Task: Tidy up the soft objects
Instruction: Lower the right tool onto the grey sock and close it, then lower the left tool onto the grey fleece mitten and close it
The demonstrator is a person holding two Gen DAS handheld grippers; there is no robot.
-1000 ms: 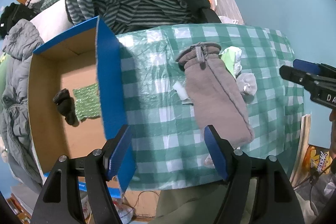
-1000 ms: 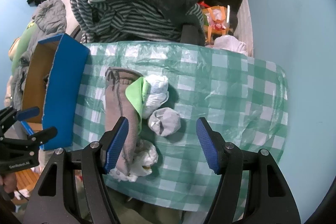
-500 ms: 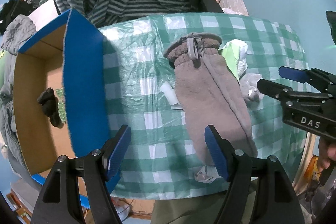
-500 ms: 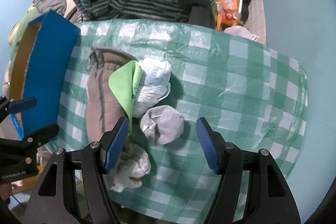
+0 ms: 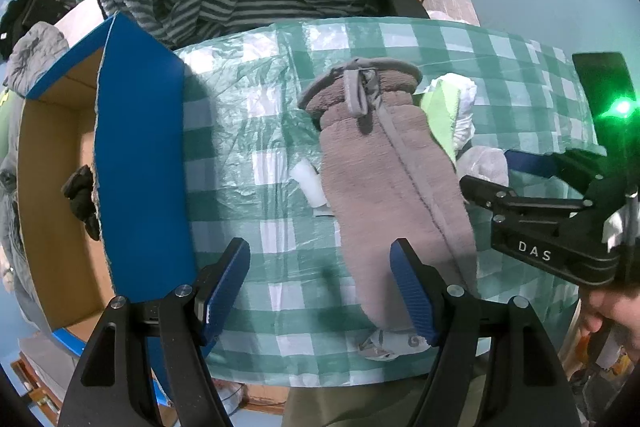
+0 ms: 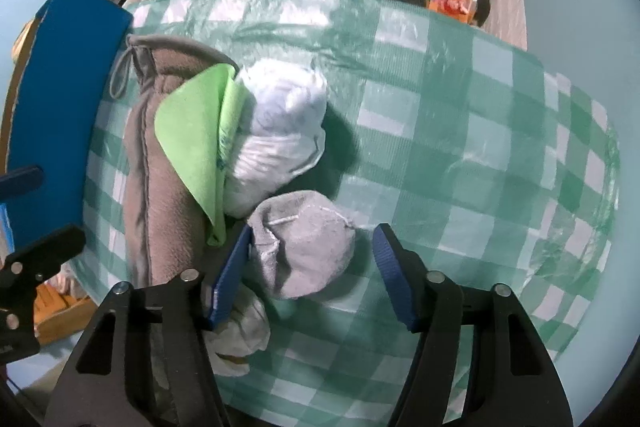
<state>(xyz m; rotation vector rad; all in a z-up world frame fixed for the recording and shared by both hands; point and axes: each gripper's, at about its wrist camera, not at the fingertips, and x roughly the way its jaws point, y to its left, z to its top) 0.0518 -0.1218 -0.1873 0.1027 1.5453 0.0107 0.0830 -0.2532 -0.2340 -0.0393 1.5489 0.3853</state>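
A: What's half hidden on the left?
B: One black item (image 5: 82, 201) in the cardboard box (image 5: 52, 163), cut off by its blue flap.
A: On the bench (image 6: 460, 131)?
B: One brown mitten (image 5: 390, 183), one green cloth (image 6: 192, 131), one white bundle (image 6: 276, 131), one grey sock ball (image 6: 308, 247).
A: Grippers?
B: Left gripper (image 5: 320, 291) spread over the mitten's end; right gripper (image 6: 312, 267) spread around the sock ball, marked "DAS".

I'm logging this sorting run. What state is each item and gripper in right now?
Left gripper: open, empty, above the tablecloth.
Right gripper: open, jaws either side of the grey sock ball.
Grey sock ball: rolled up, on the table.
Brown mitt: lying flat.
White bundle: rolled, beside the mitt.
Cardboard box: open, a dark item inside.
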